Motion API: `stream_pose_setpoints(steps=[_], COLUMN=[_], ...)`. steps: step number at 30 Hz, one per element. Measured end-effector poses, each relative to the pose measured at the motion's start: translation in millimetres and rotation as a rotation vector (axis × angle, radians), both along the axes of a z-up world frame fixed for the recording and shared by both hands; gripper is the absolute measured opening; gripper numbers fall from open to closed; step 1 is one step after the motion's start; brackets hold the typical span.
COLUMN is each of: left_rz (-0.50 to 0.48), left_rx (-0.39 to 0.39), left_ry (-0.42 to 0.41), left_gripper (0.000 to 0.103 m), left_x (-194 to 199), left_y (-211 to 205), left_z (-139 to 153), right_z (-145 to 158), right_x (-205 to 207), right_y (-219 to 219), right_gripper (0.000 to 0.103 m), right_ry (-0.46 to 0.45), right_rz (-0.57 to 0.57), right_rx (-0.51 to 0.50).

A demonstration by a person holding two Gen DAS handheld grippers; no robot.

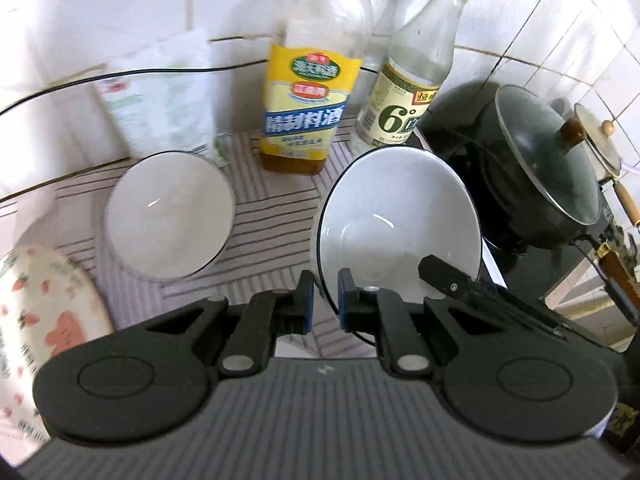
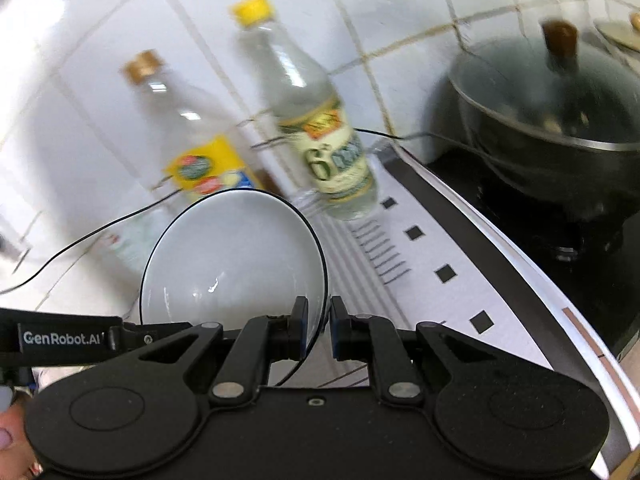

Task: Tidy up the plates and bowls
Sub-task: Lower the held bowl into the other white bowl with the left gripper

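Right gripper (image 2: 319,322): nearest the viewer; jaws narrowed onto the black-edged rim of the black-rimmed bowl (image 2: 236,256), one pad inside the wall, one outside. Contact looks made, though the blur leaves a sliver of doubt.

Left gripper (image 1: 325,294): jaws likewise narrow, astride the near lower rim of the same bowl (image 1: 394,216); whether the pads actually press it I cannot tell.

Black-rimmed bowl: tipped up on edge, mouth facing both cameras, apparently off the striped mat (image 1: 272,224) and carried between the two tools. The right tool's finger reaches in over the bowl's right rim in the left wrist view.

Governing relation: the bowl lies straight ahead of both tongs, rim edge running through each gap; the second white bowl (image 1: 170,216) sits upright to the left of the held bowl, nearer the left hand.

Judgement: nesting the held bowl calls for levelling it, then moving leftward.

Floral plate (image 1: 44,312): left of the second bowl, at the frame edge.

Behind the held bowl: cooking wine bottle (image 1: 304,100), vinegar bottle (image 1: 412,76).

Right of it: lidded black wok (image 1: 532,160).
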State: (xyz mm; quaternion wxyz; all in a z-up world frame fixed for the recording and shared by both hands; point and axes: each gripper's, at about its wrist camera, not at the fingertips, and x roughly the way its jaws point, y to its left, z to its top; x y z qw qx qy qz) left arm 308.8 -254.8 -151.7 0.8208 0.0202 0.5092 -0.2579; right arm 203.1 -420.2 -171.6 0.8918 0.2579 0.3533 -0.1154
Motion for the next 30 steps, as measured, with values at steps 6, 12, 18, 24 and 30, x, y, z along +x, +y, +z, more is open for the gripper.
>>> stream_pose_setpoints(steps=[6, 12, 18, 24, 30], left_rz=[0.038, 0.064, 0.101, 0.152, 0.166], left_rx=[-0.002, -0.009, 0.027, 0.027, 0.044], left_ry=[-0.004, 0.004, 0.02, 0.103, 0.172], left_gripper=[0.011, 0.011, 0.011, 0.011, 0.011], left_x=[-28.9, -58.2, -80.6, -78.1, -70.2], left_y=[30.5, 57.3, 73.3, 90.1, 93.4], left_z=[21.3, 32.8, 31.9, 2.5, -24.9], right_z=[32.5, 55.8, 60.7, 40.2, 15.0], right_x=[-20.5, -34.9, -44.8, -43.7, -37.4], right_y=[27.5, 47.4, 66.9, 83.4, 90.3], right_gripper=[0.015, 0.015, 0.015, 0.015, 0.015], right_ry=[-0.023, 0.001, 0.028, 0.042, 0.076], right_rz=[0.099, 0.176, 0.251, 0.307, 0.32], right_rx=[-0.04, -0.064, -0.091, -0.122, -0.118])
